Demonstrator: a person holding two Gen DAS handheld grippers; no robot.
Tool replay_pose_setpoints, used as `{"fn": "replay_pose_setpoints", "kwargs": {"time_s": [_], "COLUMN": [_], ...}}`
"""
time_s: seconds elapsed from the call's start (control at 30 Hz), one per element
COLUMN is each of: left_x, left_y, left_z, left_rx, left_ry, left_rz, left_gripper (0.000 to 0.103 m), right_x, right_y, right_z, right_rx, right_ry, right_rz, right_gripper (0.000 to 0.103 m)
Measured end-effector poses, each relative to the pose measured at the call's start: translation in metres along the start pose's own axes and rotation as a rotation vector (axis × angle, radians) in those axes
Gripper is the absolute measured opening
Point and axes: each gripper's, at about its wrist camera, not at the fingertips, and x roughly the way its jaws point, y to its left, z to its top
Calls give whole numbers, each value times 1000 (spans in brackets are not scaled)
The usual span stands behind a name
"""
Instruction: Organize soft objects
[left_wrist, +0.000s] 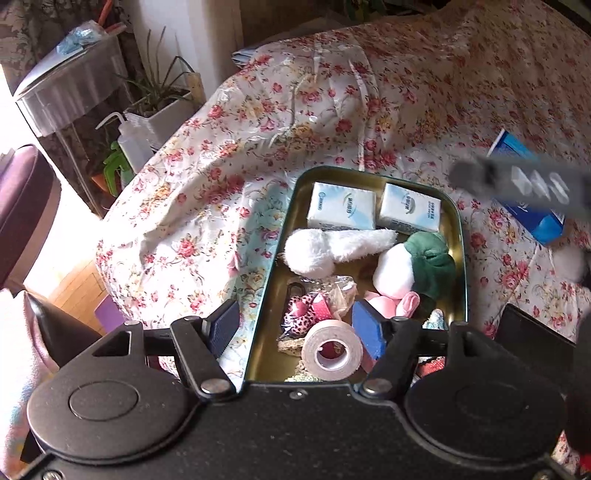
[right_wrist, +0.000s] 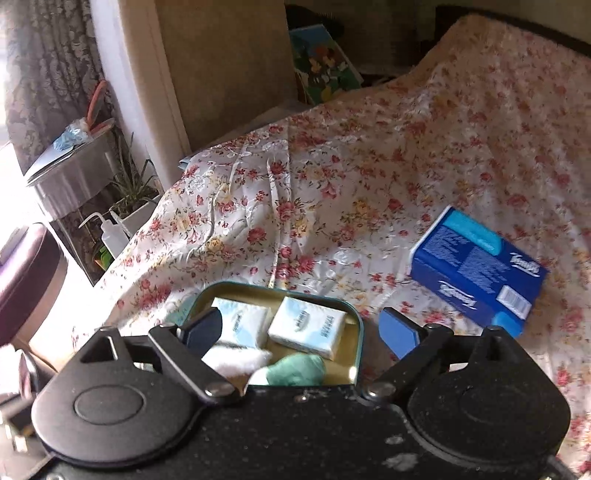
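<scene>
A: Your left gripper (left_wrist: 293, 326) hangs over the near end of the tin (left_wrist: 458, 221) on the bed (left_wrist: 221, 155). Its jaws are parted and grasp nothing; one blue pad sits outside the tin's left wall, the other over the clutter inside.

B: And the right one?

A: Your right gripper (right_wrist: 301, 334) has its jaws spread wide and empty, above the far end of the tin. The left pad is over a tissue pack (right_wrist: 308, 326); the right pad is outside the rim, over the bedspread.

B: What's still loose?

A: The blue tissue box (right_wrist: 476, 269), right of centre in the right view, well apart from the tin. Inside the tin lie two tissue packs along the far wall, a white plush piece (left_wrist: 332, 249), a green-and-white soft toy (left_wrist: 417, 266) and a roll of tape (left_wrist: 332, 350) in the lower middle.

B: How should I go on?

A: If the box is next, I'd swing your right jaws over it, square them across its narrow sides, and keep your left gripper clear of the tin.
</scene>
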Motion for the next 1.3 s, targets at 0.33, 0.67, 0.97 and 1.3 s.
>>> {"fn": "replay_pose_setpoints", "kwargs": {"time_s": [0.33, 0.67, 0.97, 1.3], "left_x": [-17, -39, -29, -18], "left_y": [2, -13, -33, -49], "left_z": [-4, -30, -57, -67], "left_rx": [0, -6, -39, -37], "left_ry": [-55, -87, -61, -54], "left_rz": [60, 49, 65, 146], "left_gripper": [67, 76, 81, 83], "right_x": [-65, -82, -76, -63], "right_y": [-19, -43, -61, -77], "right_z": [-54, -101, -124, -130], "right_rx": [-60, -83, -81, -18], "right_ry": [-83, -43, 48, 87], "right_rz": [0, -11, -6, -12], "right_gripper": [103, 103, 103, 103]}}
